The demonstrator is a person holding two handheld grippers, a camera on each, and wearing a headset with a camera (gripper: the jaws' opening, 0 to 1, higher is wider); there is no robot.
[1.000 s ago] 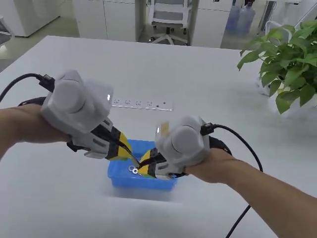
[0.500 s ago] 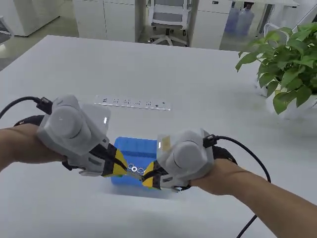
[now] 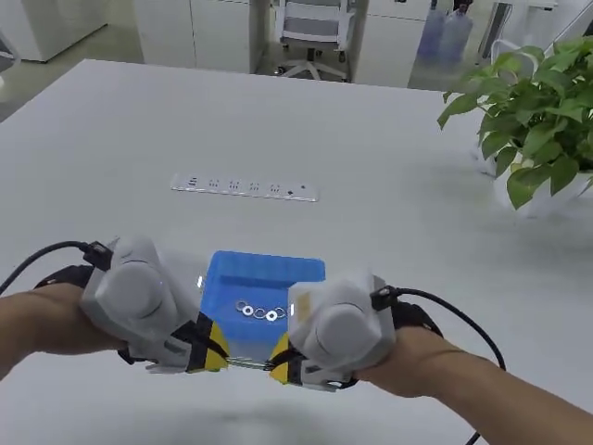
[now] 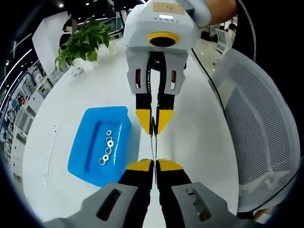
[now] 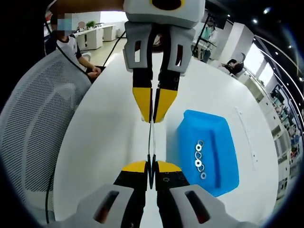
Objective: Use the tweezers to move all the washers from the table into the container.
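Observation:
The blue container (image 3: 306,270) lies on the white table (image 3: 389,176) with several washers (image 3: 258,311) in a row on its floor. Both grippers face each other at its near edge. My left gripper (image 3: 214,344) and right gripper (image 3: 277,357) are each shut on one end of the thin metal tweezers (image 4: 153,142), which bridge the gap between their yellow tips. In the left gripper view my own jaws (image 4: 154,166) meet the right gripper (image 4: 154,121), with the container (image 4: 88,156) to the left. In the right gripper view the tweezers (image 5: 151,137) run from my jaws (image 5: 151,169) to the left gripper (image 5: 153,105).
A white power strip (image 3: 245,187) lies beyond the container. A potted plant (image 3: 533,102) stands at the far right, and an office chair (image 3: 312,28) behind the table. A mesh chair back (image 4: 266,118) sits close to the table's near edge.
Both grippers have drawn back from above the container to its near edge, still holding the tweezers between them. The washers inside now lie uncovered.

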